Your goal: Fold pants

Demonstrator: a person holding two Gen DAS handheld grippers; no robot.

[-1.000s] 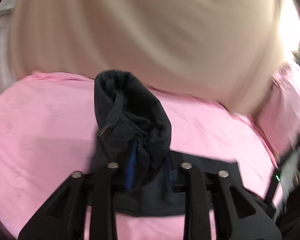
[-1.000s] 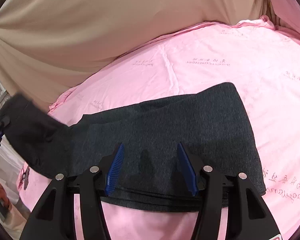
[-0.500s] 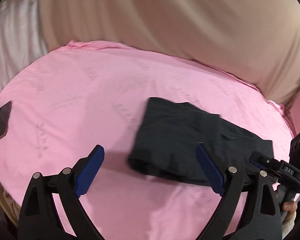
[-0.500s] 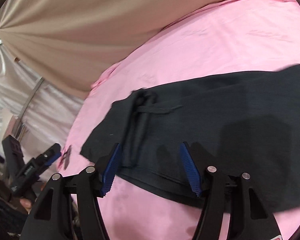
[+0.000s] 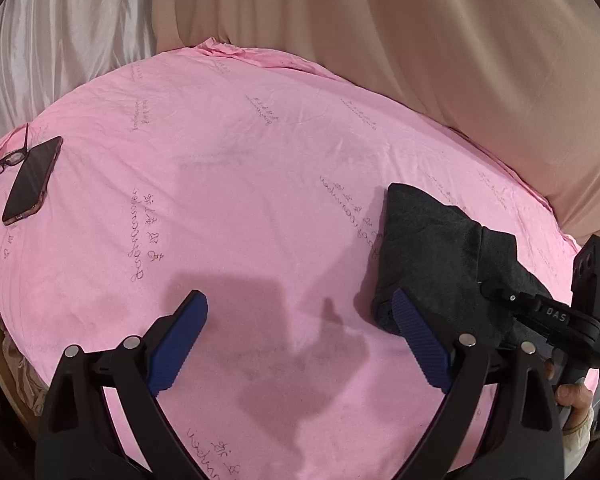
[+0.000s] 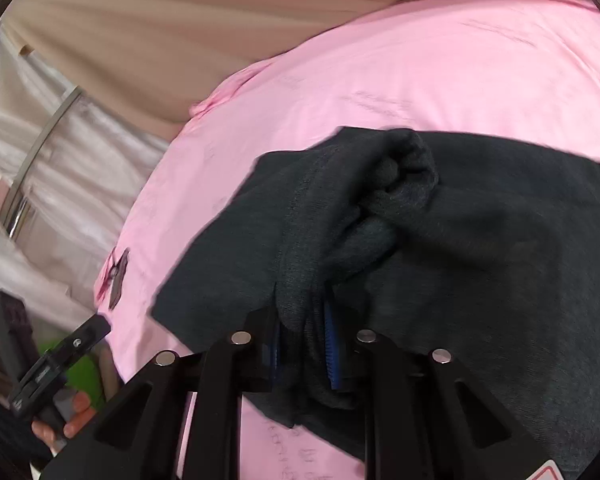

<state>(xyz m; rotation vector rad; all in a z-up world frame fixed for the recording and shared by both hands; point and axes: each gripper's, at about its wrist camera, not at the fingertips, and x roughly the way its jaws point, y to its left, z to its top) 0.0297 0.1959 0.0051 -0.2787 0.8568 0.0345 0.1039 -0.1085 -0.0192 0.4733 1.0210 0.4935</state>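
We find the dark grey pants [image 6: 480, 240] lying partly folded on the pink sheet [image 5: 240, 200] covering the surface. The right tongs [image 6: 304, 344] are clamped on a bunched fold of the fabric, which rises in a ridge ahead of the blue pads. The left tongs [image 5: 300, 340] stand spread wide and hold nothing, over bare sheet; their right pad sits just beside the near end of the pants [image 5: 432, 256]. A phone [image 5: 32, 180] and glasses [image 5: 8, 160] lie at the sheet's far left edge.
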